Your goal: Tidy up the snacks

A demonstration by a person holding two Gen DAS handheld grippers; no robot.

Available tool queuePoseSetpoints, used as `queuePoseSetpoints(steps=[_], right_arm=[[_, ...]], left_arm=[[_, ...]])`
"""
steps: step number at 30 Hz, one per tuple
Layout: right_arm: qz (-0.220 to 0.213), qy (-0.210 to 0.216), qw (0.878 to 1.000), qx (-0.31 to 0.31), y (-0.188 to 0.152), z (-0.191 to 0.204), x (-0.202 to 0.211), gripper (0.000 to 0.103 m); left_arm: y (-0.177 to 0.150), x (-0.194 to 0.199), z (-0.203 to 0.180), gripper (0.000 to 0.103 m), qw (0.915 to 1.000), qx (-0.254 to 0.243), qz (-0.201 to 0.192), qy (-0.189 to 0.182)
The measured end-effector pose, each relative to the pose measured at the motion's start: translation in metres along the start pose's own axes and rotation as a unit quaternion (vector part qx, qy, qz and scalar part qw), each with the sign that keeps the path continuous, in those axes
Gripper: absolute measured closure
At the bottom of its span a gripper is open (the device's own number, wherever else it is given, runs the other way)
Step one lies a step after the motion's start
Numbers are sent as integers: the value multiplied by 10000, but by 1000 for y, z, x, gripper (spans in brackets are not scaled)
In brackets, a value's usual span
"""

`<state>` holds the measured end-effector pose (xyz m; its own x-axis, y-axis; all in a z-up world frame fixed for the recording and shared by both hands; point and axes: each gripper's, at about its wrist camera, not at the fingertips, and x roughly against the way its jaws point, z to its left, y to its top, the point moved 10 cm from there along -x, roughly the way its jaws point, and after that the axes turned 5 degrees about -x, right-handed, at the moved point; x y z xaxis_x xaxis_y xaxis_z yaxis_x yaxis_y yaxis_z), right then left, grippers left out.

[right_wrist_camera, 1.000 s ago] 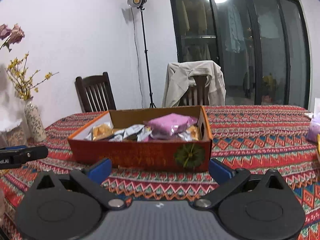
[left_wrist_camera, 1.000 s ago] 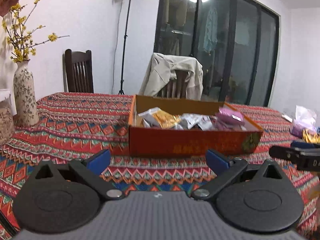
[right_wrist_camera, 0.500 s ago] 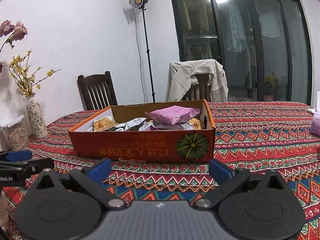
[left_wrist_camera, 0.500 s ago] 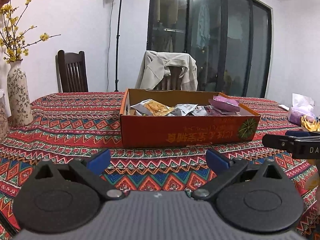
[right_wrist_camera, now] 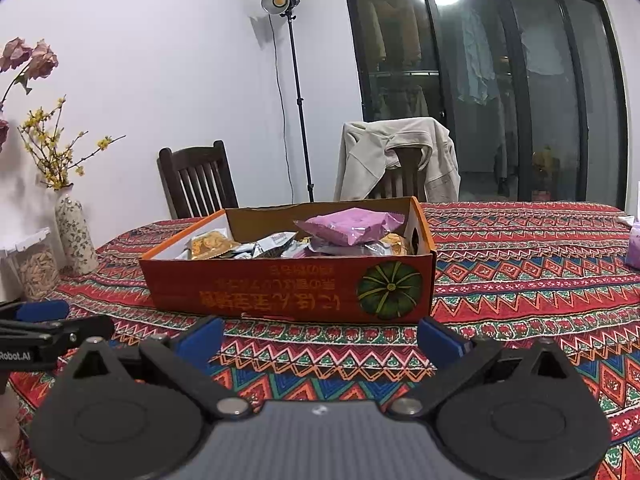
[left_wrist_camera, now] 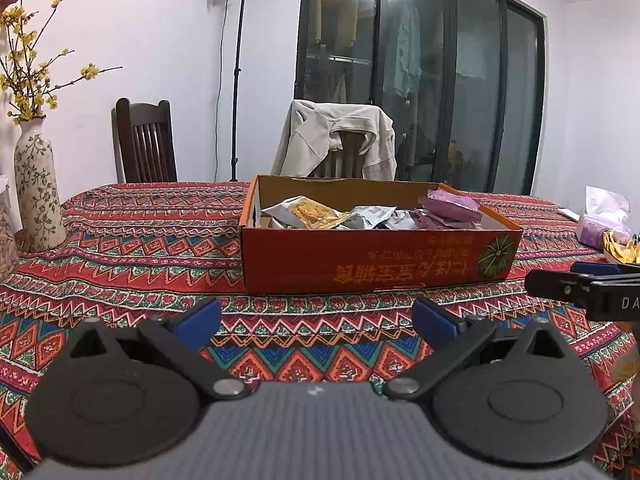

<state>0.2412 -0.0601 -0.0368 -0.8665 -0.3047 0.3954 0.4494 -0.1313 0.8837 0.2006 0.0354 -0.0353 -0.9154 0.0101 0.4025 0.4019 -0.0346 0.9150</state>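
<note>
A shallow orange cardboard box (left_wrist_camera: pixel 360 264) (right_wrist_camera: pixel 288 288) with a pumpkin print sits on the patterned tablecloth, holding several snack packets. A purple packet (left_wrist_camera: pixel 450 204) (right_wrist_camera: pixel 350 220) lies on top at the box's right end, and a yellow packet (left_wrist_camera: pixel 312 212) (right_wrist_camera: pixel 208 244) lies toward its left. My left gripper (left_wrist_camera: pixel 316 320) is open and empty, a short way in front of the box. My right gripper (right_wrist_camera: pixel 320 334) is open and empty too, just before the box's front wall. Each gripper shows at the edge of the other's view.
A flowered vase (left_wrist_camera: pixel 38 192) (right_wrist_camera: pixel 76 236) with yellow twigs and a jar (right_wrist_camera: pixel 34 264) stand at the table's left. A purple bag (left_wrist_camera: pixel 600 224) and yellow wrappers (left_wrist_camera: pixel 622 246) lie at the right. Two chairs (left_wrist_camera: pixel 144 144), one draped with a jacket (right_wrist_camera: pixel 396 156), stand behind the table.
Both views have levelled and drawn back slightly from the box, so its inside shows less. Both grippers stay open and empty.
</note>
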Motion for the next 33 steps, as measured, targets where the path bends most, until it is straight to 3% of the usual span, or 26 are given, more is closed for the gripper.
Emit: queuePoseSetpoints(steps=[33], right_arm=[[25,-22,10000,7,-4,-1,-1,0]], left_arm=[[-2,-3,-3,0,10000,-27,21,-18]])
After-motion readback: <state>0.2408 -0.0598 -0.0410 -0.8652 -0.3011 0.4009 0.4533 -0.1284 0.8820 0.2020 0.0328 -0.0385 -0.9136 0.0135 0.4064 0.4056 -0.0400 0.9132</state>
